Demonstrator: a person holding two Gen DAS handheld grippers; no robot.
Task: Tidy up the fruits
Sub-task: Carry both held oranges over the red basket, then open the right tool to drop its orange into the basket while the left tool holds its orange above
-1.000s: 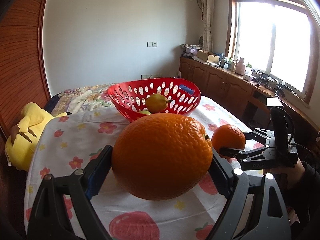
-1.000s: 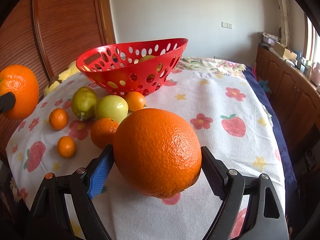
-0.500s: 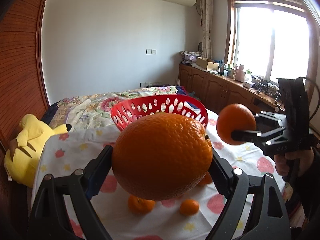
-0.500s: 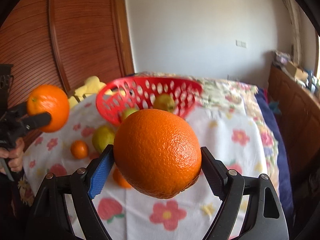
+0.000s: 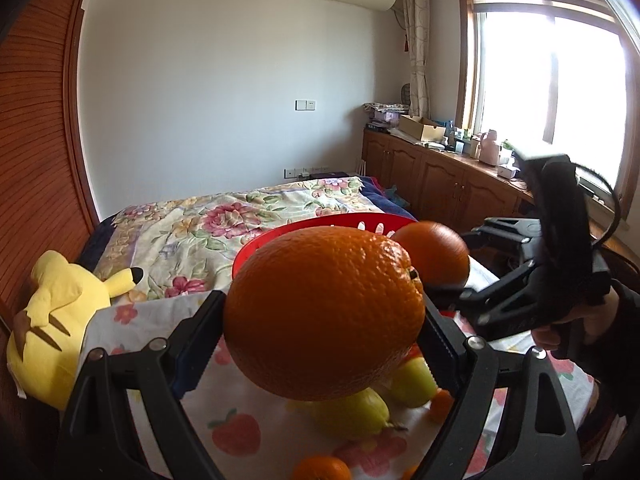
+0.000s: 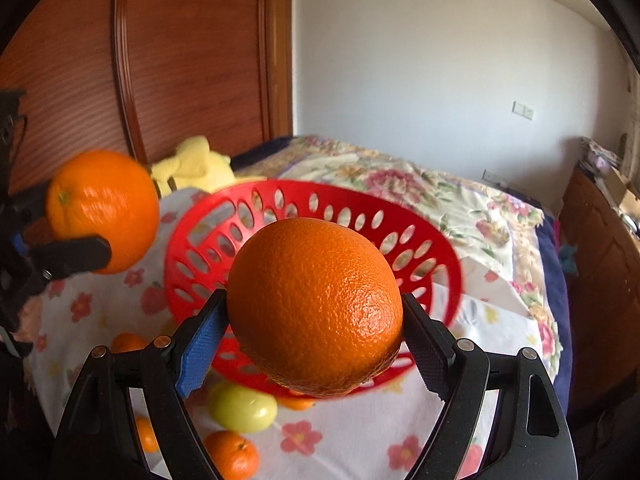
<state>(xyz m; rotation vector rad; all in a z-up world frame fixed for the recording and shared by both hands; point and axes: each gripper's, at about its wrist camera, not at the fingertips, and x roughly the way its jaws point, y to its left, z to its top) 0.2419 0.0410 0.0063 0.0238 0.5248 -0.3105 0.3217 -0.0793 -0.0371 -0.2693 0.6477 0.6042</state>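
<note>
A white flowered tablecloth [image 6: 472, 364] is spreading under everything. The red perforated plastic basket [image 6: 404, 240] is sitting at twelve o'clock. The left gripper [image 5: 324, 320] is clamping a large round orange [image 5: 324, 312] aloft, jaws wide. The right gripper [image 6: 316, 320] is pinching a second big orange [image 6: 316, 304] over the basket's near rim. Small tangerines [image 6: 232, 454] and a pale green fruit [image 6: 242, 408] are lying at six o'clock.

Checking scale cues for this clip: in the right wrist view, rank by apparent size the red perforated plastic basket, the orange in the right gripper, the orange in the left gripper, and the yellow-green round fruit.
1. Red perforated plastic basket
2. Orange in the right gripper, enlarged by nearness
3. Orange in the left gripper
4. Yellow-green round fruit
</note>
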